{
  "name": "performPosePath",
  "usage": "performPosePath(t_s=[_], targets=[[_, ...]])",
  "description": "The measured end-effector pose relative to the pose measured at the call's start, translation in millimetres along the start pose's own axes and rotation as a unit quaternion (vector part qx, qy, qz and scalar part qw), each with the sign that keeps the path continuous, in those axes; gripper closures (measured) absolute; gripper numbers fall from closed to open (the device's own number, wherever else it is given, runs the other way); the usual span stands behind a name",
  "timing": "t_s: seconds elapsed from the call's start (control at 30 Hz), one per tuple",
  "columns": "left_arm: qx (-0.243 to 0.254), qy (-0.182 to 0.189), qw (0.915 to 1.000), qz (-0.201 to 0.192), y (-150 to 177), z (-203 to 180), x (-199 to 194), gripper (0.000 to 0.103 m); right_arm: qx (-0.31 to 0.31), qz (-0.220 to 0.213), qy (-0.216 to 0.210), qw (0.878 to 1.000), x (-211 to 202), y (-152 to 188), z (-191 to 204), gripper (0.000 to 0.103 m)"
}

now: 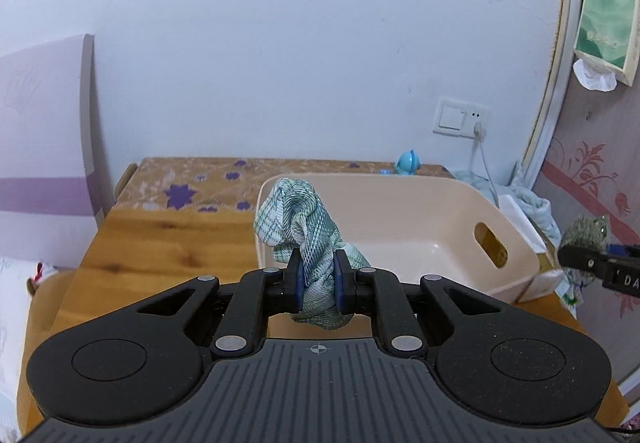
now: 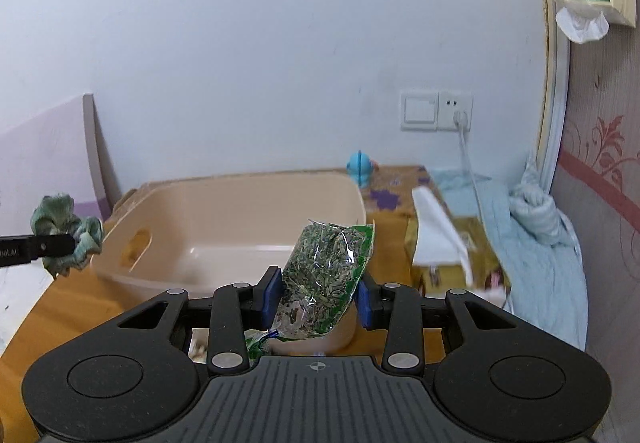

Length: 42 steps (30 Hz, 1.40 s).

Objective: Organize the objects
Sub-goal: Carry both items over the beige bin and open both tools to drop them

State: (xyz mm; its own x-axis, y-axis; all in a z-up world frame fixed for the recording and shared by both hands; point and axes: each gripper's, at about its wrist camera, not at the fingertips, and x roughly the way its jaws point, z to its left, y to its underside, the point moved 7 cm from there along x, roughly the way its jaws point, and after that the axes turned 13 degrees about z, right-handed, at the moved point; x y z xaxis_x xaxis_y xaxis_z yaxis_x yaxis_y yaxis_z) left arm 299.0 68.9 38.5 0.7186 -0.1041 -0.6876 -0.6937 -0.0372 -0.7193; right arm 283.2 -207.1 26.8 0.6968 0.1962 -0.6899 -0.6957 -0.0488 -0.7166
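Note:
My left gripper is shut on a green plaid cloth and holds it up at the near left rim of a beige plastic bin. My right gripper is shut on a clear bag of dried green herbs, held above the bin's near right corner. The bin's inside looks bare. The cloth also shows at the left of the right wrist view, and the bag at the right edge of the left wrist view.
The bin stands on a wooden table with a purple-flowered cover at the back. A blue toy, a white box and light blue bedding lie to the right. A wall socket with a cable is behind.

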Motion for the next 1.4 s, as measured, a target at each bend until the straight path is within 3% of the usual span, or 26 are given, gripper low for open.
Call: performPosePath(t_s=[0.3,0.57,0.9,1.0,1.07,1.17,1.23,1.4], targets=[[0.021,-0.022,0.9989,0.036,-21.9,-22.1,62.9,0.089,-0.011,-0.009,0.011,1.0,27.2,-42.3,-6.7,0.067],[0.034,-0.023,0.9943,0.098,-15.8,-37.5,119.6,0.089,-0.015,0.035,0.012,0.999,74.1,-53.8,-11.8,0.067],[0.045,-0.034,0.9885,0.141,-8.0,-49.2,148.5,0.087,-0.047,0.095,0.023,0.994,112.3,-43.1,-6.0,0.067],[0.038,-0.028,0.9875,0.151,-5.3,-49.6,149.4,0.08,-0.061,0.111,0.027,0.992,119.5,-38.8,-0.3,0.066],[0.031,-0.026,0.9882,0.147,-5.1,-49.9,145.3,0.059,-0.07,0.114,0.028,0.991,120.8,-37.3,1.6,0.055],[0.031,-0.032,0.9909,0.127,-7.0,-52.3,132.1,0.029,-0.07,0.115,0.019,0.991,116.6,-37.1,2.9,0.049],[0.033,-0.035,0.9921,0.116,-8.1,-54.5,122.0,0.027,-0.067,0.111,0.011,0.991,109.6,-37.3,3.3,0.035],[0.038,-0.035,0.9935,0.101,-8.1,-60.2,100.4,0.02,-0.052,0.09,-0.018,0.994,82.5,-37.0,1.8,0.014]])
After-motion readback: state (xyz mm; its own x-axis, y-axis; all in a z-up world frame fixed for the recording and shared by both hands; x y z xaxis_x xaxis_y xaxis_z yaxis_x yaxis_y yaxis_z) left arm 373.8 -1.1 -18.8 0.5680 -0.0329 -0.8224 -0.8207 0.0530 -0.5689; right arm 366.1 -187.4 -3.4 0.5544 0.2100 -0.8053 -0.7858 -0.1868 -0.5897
